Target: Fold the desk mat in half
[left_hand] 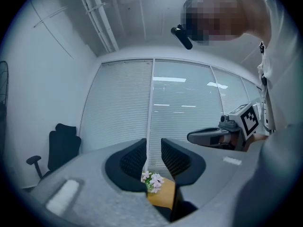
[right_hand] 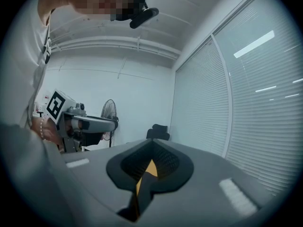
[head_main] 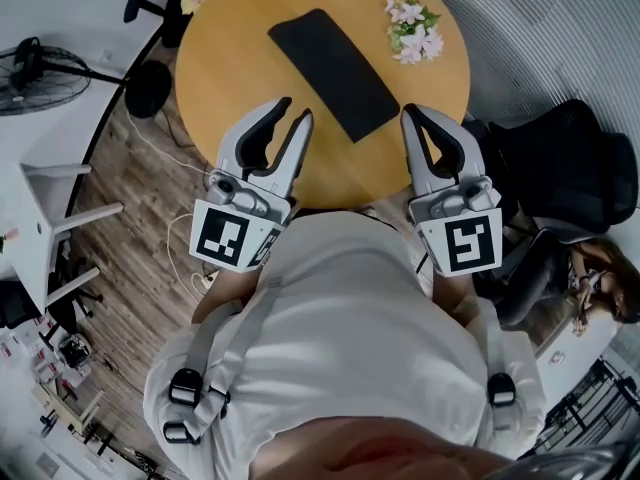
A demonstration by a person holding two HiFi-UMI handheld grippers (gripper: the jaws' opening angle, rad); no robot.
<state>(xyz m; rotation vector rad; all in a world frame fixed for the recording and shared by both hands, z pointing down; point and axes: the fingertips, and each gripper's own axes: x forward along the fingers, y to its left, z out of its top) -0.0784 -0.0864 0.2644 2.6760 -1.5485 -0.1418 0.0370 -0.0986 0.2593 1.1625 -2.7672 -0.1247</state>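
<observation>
Black desk mat [head_main: 335,73], orange-tan table [head_main: 225,58], pink-and-white flowers [head_main: 412,30]

table [head_main: 215,63]: ahead of the person, in the middle of the head view.
desk mat [head_main: 333,73]: on the table, mid-top, lying slantwise, apart from every rim.
flowers [head_main: 413,30]: on the table, right of the desk mat, by the far-right rim, not touching the mat.
left gripper [head_main: 295,110]: over the near-left rim, left of the mat's near end.
right gripper [head_main: 412,116]: over the near-right rim, just right of the mat's near corner.
fan [head_main: 30,73]: well left of the table.
chair [head_main: 570,168]: right of the table, beyond the right gripper.
</observation>
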